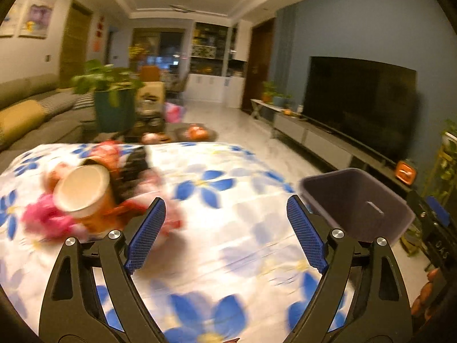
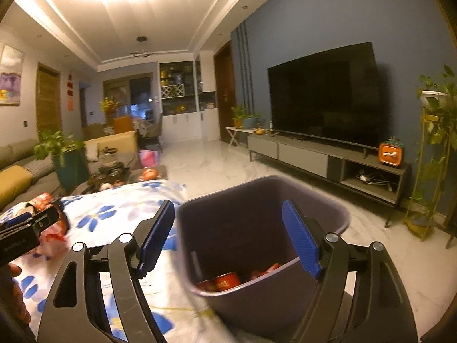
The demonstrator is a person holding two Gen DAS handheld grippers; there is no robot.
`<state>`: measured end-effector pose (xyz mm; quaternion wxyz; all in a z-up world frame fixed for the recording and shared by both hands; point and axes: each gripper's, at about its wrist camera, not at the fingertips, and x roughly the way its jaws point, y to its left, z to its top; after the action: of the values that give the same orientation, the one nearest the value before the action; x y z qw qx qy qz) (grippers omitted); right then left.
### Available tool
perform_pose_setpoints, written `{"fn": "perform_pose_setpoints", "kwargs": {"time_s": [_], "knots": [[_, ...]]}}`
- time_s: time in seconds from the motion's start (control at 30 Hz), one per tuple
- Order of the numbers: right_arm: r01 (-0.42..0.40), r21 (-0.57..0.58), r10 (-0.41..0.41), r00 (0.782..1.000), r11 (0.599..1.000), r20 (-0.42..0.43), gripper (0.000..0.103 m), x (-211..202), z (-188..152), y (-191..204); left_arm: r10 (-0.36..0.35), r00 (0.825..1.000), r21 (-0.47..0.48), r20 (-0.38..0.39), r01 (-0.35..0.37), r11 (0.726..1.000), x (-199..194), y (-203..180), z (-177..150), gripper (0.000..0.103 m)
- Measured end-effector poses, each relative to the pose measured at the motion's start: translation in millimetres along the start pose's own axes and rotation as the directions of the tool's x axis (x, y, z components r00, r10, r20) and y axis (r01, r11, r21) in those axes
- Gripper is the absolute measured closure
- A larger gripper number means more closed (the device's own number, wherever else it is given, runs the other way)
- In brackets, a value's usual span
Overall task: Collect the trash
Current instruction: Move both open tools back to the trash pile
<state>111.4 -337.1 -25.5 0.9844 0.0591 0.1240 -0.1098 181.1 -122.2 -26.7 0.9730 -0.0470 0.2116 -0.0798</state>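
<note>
A paper cup [image 1: 85, 193] lies on its side among pink and red wrappers [image 1: 45, 218] on the floral tablecloth [image 1: 228, 245], left of my left gripper [image 1: 225, 214], which is open and empty above the cloth. A dark purple bin [image 1: 357, 203] stands at the table's right edge. In the right wrist view the bin [image 2: 257, 228] holds red cans [image 2: 227, 281]. My right gripper [image 2: 228, 223] is open and empty, hovering over the bin's mouth. The left gripper's body [image 2: 25, 228] shows at the far left there.
A black TV [image 2: 325, 97] on a low console [image 2: 328, 157] lines the blue wall at right. A sofa [image 1: 31, 111], a potted plant [image 1: 111, 100] and a cluttered coffee table [image 1: 160, 131] lie beyond the table. A plant stand [image 2: 431, 154] is at far right.
</note>
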Motion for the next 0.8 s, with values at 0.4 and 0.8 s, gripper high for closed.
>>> {"fn": "perform_pose_setpoints", "kwargs": {"time_s": [0.4, 0.8], "knots": [[-0.172, -0.017, 0.171, 0.985, 0.985, -0.024, 0.027, -20.2, -10.5, 62.9, 0.211, 0.977, -0.067, 0.003, -0.211, 0.975, -44.7, 82.4, -15.1, 0.018], [-0.284, -0.062, 0.28, 0.957, 0.957, -0.07, 0.027, -25.8, -22.2, 122.2, 0.32, 0.947, -0.152, 0.019, -0.313, 0.937, -83.2, 139.6, -20.9, 0.018]]}}
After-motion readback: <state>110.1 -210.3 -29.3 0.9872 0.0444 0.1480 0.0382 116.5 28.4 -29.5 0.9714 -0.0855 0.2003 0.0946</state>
